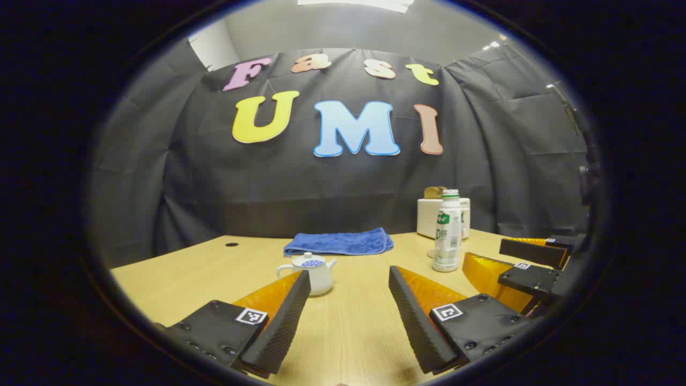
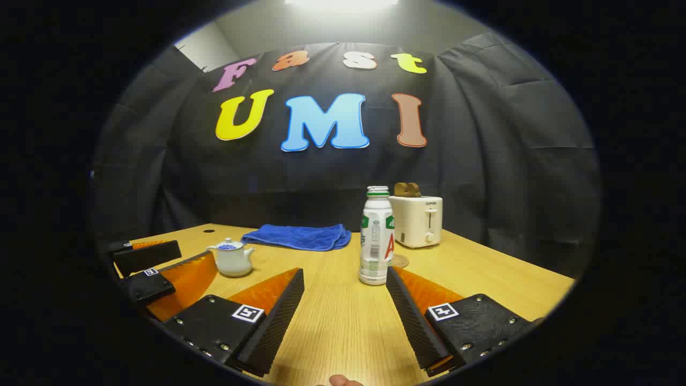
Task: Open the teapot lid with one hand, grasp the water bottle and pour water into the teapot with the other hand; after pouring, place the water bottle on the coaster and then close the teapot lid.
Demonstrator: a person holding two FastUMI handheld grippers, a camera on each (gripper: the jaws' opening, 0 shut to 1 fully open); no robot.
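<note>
left gripper (image 1: pixel 349 279): hovering over the near edge of the tabletop (image 1: pixel 171 279), fingers spread apart, gripping nothing
teapot (image 1: pixel 312 272): sitting lidded just beyond its left fingertip
right gripper (image 2: pixel 344 276): gaping wide, empty
water bottle (image 2: pixel 377 236): standing upright just past its right fingertip
coaster (image 2: pixel 400 261): lying just behind the bottle

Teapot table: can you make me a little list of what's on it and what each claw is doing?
teapot: lid on, upright on table
water bottle: standing, cap on
coaster: behind bottle, bare
blue towel: folded at back
toaster: back right
left claw: open, holding nothing
right claw: open, holding nothing
</note>
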